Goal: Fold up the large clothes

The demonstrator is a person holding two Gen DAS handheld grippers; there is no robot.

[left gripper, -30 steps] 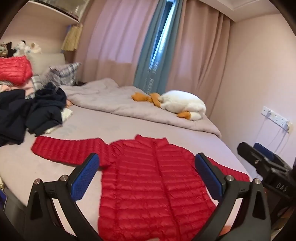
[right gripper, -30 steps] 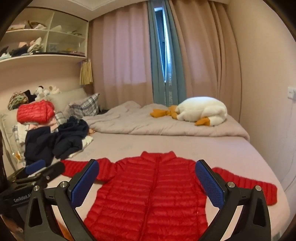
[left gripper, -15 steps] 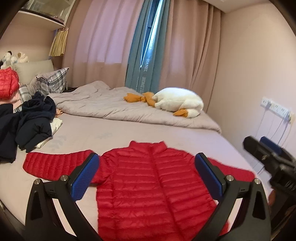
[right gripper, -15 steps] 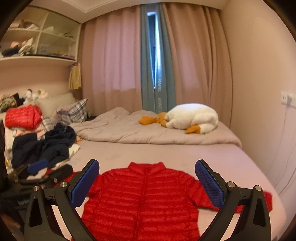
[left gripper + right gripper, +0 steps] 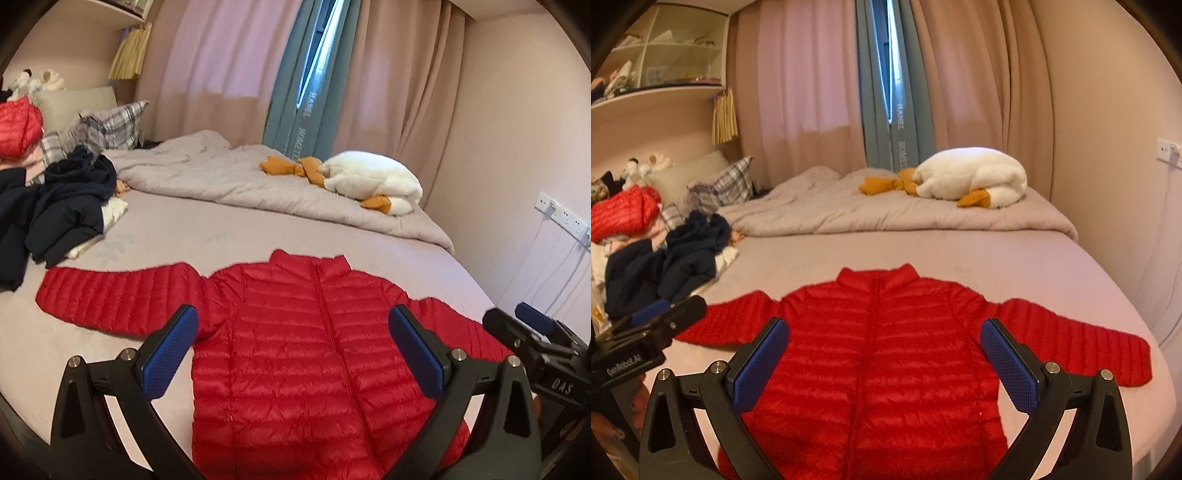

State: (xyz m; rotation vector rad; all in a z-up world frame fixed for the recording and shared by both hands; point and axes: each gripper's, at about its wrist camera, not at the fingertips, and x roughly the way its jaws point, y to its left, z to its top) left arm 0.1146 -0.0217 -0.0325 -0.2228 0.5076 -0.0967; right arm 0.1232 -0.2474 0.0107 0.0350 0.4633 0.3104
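A red quilted puffer jacket (image 5: 295, 332) lies flat and face up on the bed, zipped, sleeves spread to both sides; it also shows in the right wrist view (image 5: 882, 354). My left gripper (image 5: 293, 350) is open and empty, held above the jacket's lower body. My right gripper (image 5: 884, 356) is open and empty, also above the jacket's body. The right gripper's tip shows at the right edge of the left wrist view (image 5: 524, 332), near the right sleeve. The left gripper shows at the left of the right wrist view (image 5: 653, 325), near the left sleeve.
The bed's mauve sheet (image 5: 207, 236) carries a crumpled grey duvet (image 5: 229, 177) and a white goose plush (image 5: 369, 181) at the far side. Dark clothes (image 5: 55, 206), a folded red jacket (image 5: 624, 214) and plaid pillows (image 5: 720, 184) lie at the left. Wall sockets with cables (image 5: 561, 218) are on the right.
Both cameras have swung and shifted over the second; the jacket stays flat and untouched. Both grippers stay open.
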